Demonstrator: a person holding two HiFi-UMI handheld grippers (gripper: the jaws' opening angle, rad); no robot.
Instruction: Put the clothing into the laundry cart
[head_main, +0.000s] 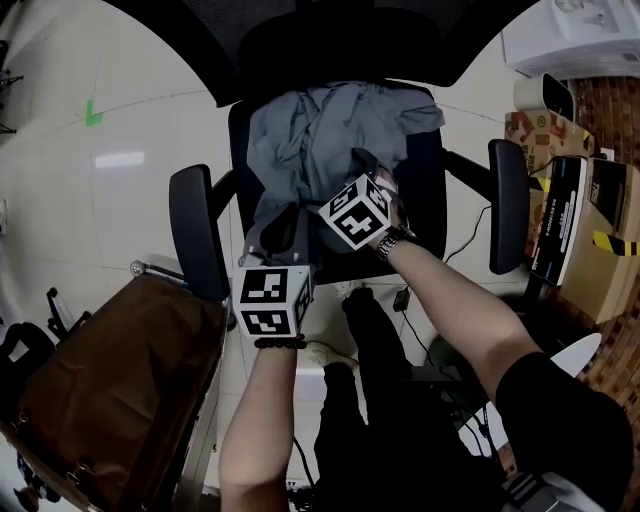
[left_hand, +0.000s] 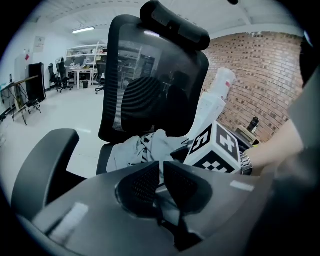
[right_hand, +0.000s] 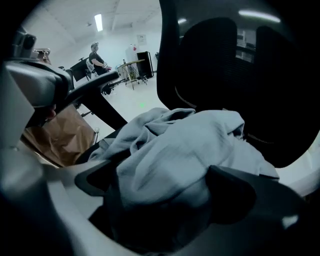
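Brown fabric makes up the laundry cart (head_main: 110, 390), which stands on a metal frame at the lower left of the head view, on the pale tiled floor (head_main: 120, 160). The left armrest (head_main: 195, 232) of a black office chair (head_main: 430, 190) rises between the cart and the chair's seat, so it lies across the straight path from one to the other.

The left gripper (left_hand: 161, 170) hangs at the front edge of the seat. Its jaws are drawn together to a thin slit with nothing between them, and they point toward the mesh backrest (left_hand: 150, 85).

The clothing (head_main: 320, 140), a crumpled pale grey garment, lies heaped on the seat against the backrest, well apart from the cart. One fold hangs over the front edge near the left gripper.

The right gripper (right_hand: 165, 180) is down on the heap with its jaws spread wide. A bulge of the cloth fills the space between them, but the pads are not pinching it.

Further right stands the right armrest (head_main: 507, 200), with a dark cable (head_main: 470, 240) trailing on the floor below it. Beyond that are cardboard boxes (head_main: 590, 260) marked with yellow-and-black tape, and a brick wall (left_hand: 260, 75).
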